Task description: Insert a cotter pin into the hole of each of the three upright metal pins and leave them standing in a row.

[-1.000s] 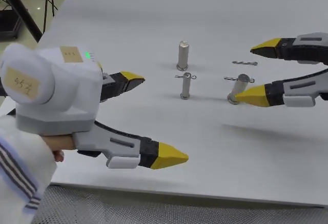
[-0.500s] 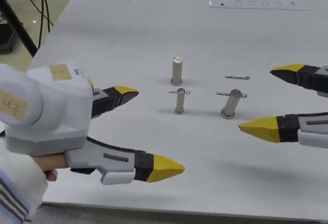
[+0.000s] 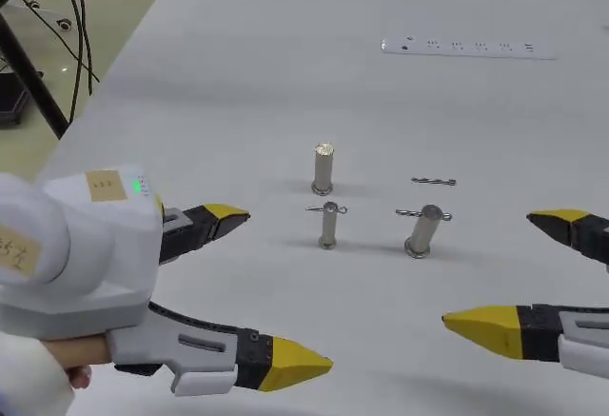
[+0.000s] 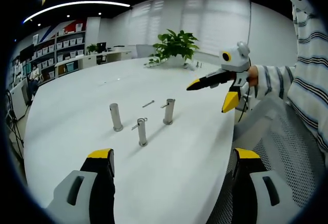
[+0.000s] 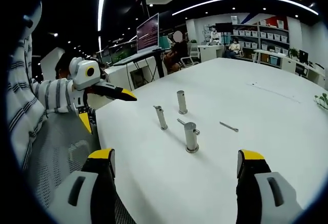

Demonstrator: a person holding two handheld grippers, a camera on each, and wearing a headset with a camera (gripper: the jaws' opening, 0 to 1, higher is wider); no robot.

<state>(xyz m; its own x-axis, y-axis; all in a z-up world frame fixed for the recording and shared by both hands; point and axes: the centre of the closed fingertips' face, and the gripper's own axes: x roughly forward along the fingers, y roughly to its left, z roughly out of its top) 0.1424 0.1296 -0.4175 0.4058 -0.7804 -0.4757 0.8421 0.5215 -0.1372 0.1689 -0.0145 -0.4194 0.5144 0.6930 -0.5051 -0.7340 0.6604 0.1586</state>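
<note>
Three metal pins stand upright on the white table (image 3: 238, 83). The back pin (image 3: 324, 168) (image 4: 116, 117) (image 5: 182, 102) carries no cotter pin. A cotter pin runs through the middle pin (image 3: 329, 226) (image 4: 142, 131) (image 5: 161, 117), and another through the right pin (image 3: 422, 232) (image 4: 168, 111) (image 5: 191, 137). One loose cotter pin (image 3: 434, 182) (image 4: 148, 103) (image 5: 228, 126) lies behind the right pin. My left gripper (image 3: 262, 287) (image 4: 173, 155) hovers open, left of the pins. To their right, my right gripper (image 3: 514, 271) (image 5: 177, 156) is open and empty, clear of the right pin.
A white power strip (image 3: 466, 48) lies at the far side of the table. Beyond the table's left edge are a dark stand and cables (image 3: 38, 45). A potted plant (image 4: 174, 44) stands at the table's far end in the left gripper view.
My right gripper has drawn back from the right pin, which now stands free with its cotter pin in place. The head camera has tilted, shifting the whole scene down.
</note>
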